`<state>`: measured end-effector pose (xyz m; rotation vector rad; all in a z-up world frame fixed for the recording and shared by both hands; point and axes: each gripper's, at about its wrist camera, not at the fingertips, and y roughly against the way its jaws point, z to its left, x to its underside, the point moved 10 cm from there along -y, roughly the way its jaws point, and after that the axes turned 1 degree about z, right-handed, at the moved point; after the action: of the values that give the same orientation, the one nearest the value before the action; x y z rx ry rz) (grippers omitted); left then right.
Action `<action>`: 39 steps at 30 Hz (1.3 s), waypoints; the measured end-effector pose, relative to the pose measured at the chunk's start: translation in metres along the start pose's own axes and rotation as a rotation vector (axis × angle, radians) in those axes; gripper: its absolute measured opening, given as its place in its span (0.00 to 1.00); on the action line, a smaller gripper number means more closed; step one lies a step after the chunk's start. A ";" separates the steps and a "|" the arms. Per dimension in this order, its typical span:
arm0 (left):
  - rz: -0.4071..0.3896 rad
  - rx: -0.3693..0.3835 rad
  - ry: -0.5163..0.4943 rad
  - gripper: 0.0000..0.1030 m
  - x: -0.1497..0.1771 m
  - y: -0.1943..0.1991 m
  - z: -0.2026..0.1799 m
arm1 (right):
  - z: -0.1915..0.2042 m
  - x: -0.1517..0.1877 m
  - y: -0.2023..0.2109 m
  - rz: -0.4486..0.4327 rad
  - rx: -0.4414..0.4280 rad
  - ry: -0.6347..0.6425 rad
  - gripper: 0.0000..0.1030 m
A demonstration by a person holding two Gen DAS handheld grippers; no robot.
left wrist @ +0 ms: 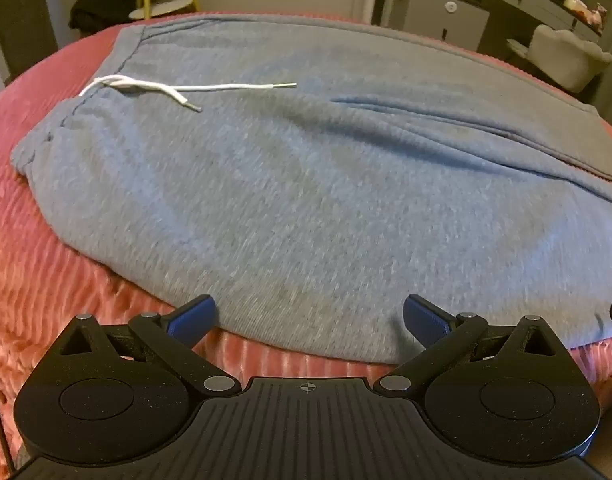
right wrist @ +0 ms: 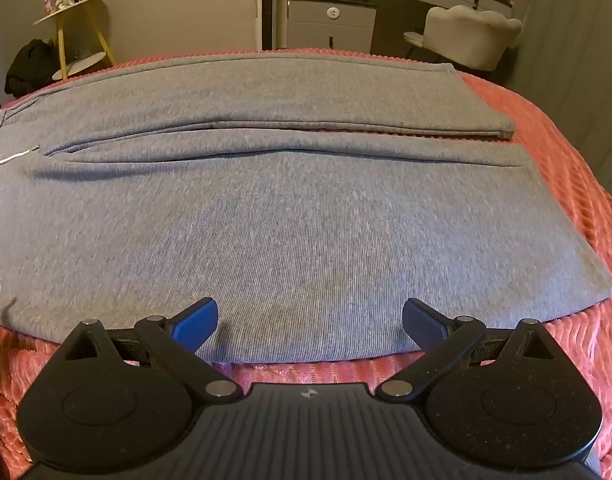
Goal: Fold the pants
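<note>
Currently, the grey pants (right wrist: 289, 216) lie flat on the pink bed cover (right wrist: 578, 168), spread open and not yet folded. Their long axis runs left to right across both views: the waistband with its white drawstring (left wrist: 185, 89) sits at the left end, and the two leg hems at the right end.

You hold the left gripper (left wrist: 309, 318) and the right gripper (right wrist: 310, 320) side by side at the near long edge of the pants. The left one stands nearer the waist, the right one nearer the leg hems. Both sets of fingers are spread wide apart and clamp nothing. Cloth lies ahead of and between the fingertips, but the pads do not press on it.

Both grippers tilt downward toward the bed, aimed across the pants toward the far leg.

The near leg lies closest to the fingers, with the far leg beyond it. The likely next step is to grasp the near edge and carry it over onto the far leg, folding lengthwise.
</note>
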<state>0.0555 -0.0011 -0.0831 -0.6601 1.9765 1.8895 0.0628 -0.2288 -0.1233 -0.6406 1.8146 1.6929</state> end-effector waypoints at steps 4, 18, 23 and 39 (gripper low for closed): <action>-0.005 0.003 -0.010 1.00 -0.001 0.001 0.000 | -0.001 0.000 0.000 -0.003 0.003 0.001 0.96; 0.007 0.003 0.029 1.00 0.003 -0.002 0.003 | -0.001 0.000 0.001 -0.004 0.002 -0.001 0.96; 0.010 0.005 0.032 1.00 0.003 -0.002 0.003 | -0.001 0.000 0.001 -0.004 0.000 -0.002 0.96; 0.013 0.014 0.046 1.00 0.004 -0.002 0.004 | -0.001 0.000 0.001 -0.005 0.000 -0.002 0.96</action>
<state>0.0534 0.0025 -0.0874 -0.6940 2.0249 1.8828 0.0622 -0.2295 -0.1225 -0.6430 1.8103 1.6897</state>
